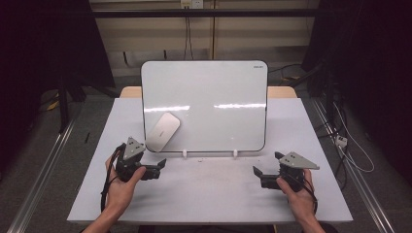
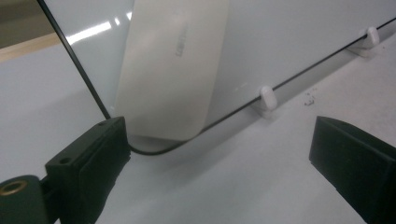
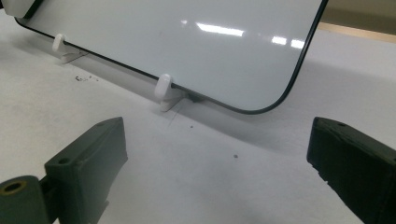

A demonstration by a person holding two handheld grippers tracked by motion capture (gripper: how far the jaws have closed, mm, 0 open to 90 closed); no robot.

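Here, a whiteboard stands tilted back at the middle of the white surface, its lower edge seated in two small white clips. The board face is blank, with ceiling light reflected in two streaks. An off-white oblong eraser sits flat against the board's lower left area, tilted, its lower end close to the rounded corner; in the left gripper view the eraser fills the upper middle, faint lettering on it too blurred to read. Left gripper rests low on the surface just in front of the board's lower left corner, held by the left hand, jaws spread wide and holding nothing, pointing toward the right. Right gripper rests near the front right of the surface, held by the right hand, jaws likewise spread wide and empty, pointing left. In the right gripper view the board's lower right corner and one clip lie ahead between the jaws, well apart from them. A few dark specks dot the surface before the board. Cables trail from both grippers.
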